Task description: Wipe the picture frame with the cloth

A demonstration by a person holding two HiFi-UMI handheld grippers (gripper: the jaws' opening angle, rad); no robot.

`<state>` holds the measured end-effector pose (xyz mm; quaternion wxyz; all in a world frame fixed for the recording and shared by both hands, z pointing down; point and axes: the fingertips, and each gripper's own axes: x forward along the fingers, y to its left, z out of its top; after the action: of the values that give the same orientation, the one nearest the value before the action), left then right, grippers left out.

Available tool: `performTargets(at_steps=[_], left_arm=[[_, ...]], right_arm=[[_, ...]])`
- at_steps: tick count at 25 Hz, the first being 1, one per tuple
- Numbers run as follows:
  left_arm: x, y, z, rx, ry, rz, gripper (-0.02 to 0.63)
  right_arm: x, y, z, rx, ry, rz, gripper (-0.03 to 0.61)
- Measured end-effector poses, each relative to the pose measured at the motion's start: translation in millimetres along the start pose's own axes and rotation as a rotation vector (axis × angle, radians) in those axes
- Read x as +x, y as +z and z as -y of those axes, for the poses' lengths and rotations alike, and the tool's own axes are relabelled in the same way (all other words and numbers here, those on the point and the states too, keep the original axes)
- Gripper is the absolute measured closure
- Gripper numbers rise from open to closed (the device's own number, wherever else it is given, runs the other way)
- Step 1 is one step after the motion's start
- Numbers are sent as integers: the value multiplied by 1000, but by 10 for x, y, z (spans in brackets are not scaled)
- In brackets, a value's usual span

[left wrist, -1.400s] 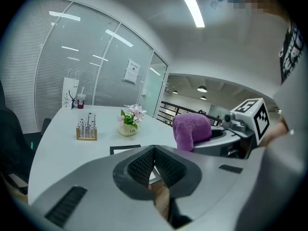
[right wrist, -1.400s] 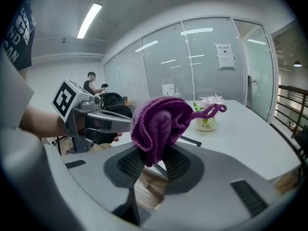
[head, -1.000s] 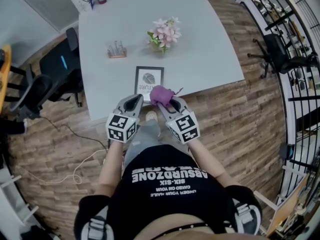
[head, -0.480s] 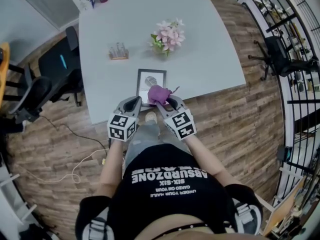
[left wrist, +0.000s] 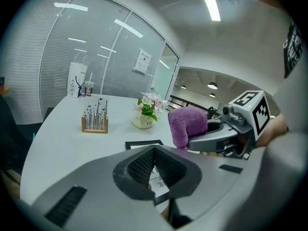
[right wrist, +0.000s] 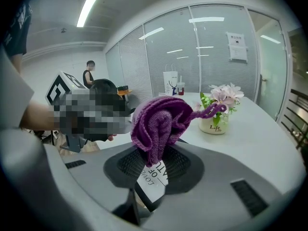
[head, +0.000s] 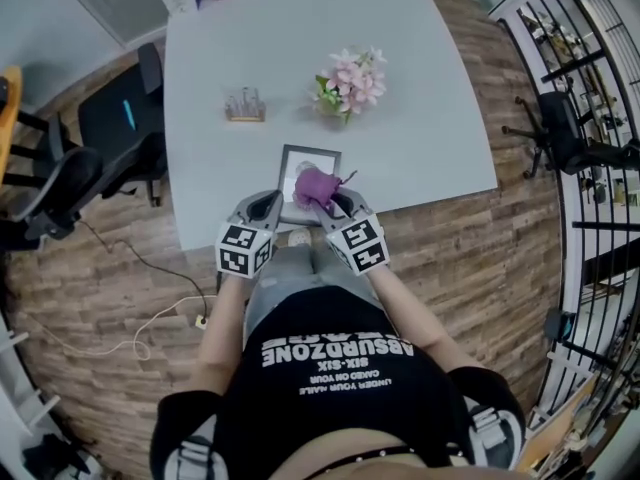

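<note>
The black picture frame point(head: 304, 158) lies flat near the front edge of the grey table point(head: 420, 158). My right gripper point(head: 327, 200) is shut on a bunched purple cloth point(head: 314, 184), which hangs over the frame's lower right part. In the right gripper view the cloth point(right wrist: 161, 121) sticks up from the right gripper point(right wrist: 153, 152), with the frame's print point(right wrist: 153, 176) below. My left gripper point(head: 268, 204) is at the frame's lower left corner, shut with nothing in it. The left gripper view shows the left gripper point(left wrist: 154, 149), the frame point(left wrist: 140, 144) and the cloth point(left wrist: 186, 124).
A vase of pink flowers point(head: 350, 80) and a small wooden holder point(head: 243, 105) stand behind the frame. A white paper bag point(left wrist: 77, 81) is at the table's far end. Dark office chairs point(head: 110, 128) stand left of the table. A person stands in the background point(right wrist: 89, 71).
Both grippers have moved a little forward over the table edge. The cloth has shifted from the frame's lower right corner further onto the frame.
</note>
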<state>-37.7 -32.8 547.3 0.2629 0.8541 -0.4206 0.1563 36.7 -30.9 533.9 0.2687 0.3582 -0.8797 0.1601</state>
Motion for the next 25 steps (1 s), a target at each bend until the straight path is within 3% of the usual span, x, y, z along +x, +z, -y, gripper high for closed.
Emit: performTargets(at_steps=[11,18,25], left_arm=[[134,-284,-194,-15,31,-80,598],[199,-625,-310,-19,40,-172,598],[177,-882,-330,-50,38,-227,598]], right_arm=[[344,-272,-8,13,88,-72,474],[596,-547,-230,-8,188,-163,473],[738,-772,-387,-50,223,-263,472]])
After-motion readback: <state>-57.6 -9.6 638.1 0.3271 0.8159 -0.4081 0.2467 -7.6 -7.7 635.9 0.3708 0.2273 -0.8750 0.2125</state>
